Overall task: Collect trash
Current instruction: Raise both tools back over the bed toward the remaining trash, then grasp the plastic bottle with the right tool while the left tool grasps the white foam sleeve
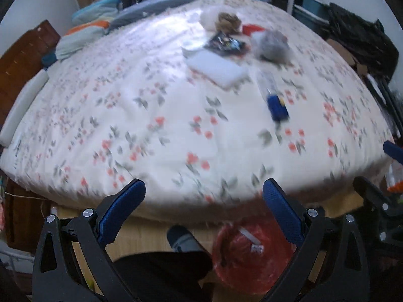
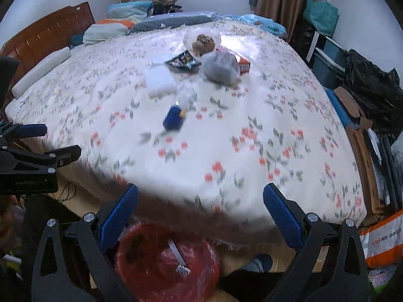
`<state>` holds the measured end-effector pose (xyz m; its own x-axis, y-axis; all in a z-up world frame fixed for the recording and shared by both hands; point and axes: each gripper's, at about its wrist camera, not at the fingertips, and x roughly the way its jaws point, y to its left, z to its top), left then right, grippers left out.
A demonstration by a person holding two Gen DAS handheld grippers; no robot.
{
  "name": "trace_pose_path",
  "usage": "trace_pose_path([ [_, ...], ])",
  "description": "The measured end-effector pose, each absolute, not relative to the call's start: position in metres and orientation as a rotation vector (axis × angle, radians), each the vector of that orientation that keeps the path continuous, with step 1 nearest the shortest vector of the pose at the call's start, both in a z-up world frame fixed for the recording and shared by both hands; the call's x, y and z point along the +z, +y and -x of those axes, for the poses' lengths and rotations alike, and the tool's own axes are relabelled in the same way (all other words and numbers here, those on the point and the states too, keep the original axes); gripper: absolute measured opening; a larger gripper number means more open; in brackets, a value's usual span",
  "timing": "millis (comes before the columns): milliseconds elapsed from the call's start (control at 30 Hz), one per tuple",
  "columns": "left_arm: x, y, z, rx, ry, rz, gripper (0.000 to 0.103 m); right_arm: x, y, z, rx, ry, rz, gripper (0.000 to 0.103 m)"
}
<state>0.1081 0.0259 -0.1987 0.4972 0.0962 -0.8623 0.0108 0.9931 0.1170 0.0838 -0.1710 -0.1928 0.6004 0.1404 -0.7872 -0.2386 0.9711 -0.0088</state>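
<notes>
Both my left gripper and right gripper hung spread and empty at the bed's near edge, above the red bin on the floor. Open floral bedspread ahead. Farther off: blue-capped tube, white pad, grey bag. Boxes crowded the right side.
</notes>
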Motion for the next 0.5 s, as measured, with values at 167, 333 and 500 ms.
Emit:
trace_pose_path([
  [167, -0.192, 0.041, -0.138, 0.078, 1.025, -0.09, 0.097, -0.193, -0.16, -0.116, 0.222, 0.885, 0.102, 0.098],
  [333, -0.198, 0.046, -0.159, 0.088, 1.03, -0.088, 0.097, -0.203, -0.145, -0.151, 0.22, 0.88, 0.111, 0.098],
  [500, -0.21, 0.047, -0.179, 0.096, 1.046, -0.083, 0.097, -0.219, -0.133, -0.187, 0.216, 0.892, 0.113, 0.096],
])
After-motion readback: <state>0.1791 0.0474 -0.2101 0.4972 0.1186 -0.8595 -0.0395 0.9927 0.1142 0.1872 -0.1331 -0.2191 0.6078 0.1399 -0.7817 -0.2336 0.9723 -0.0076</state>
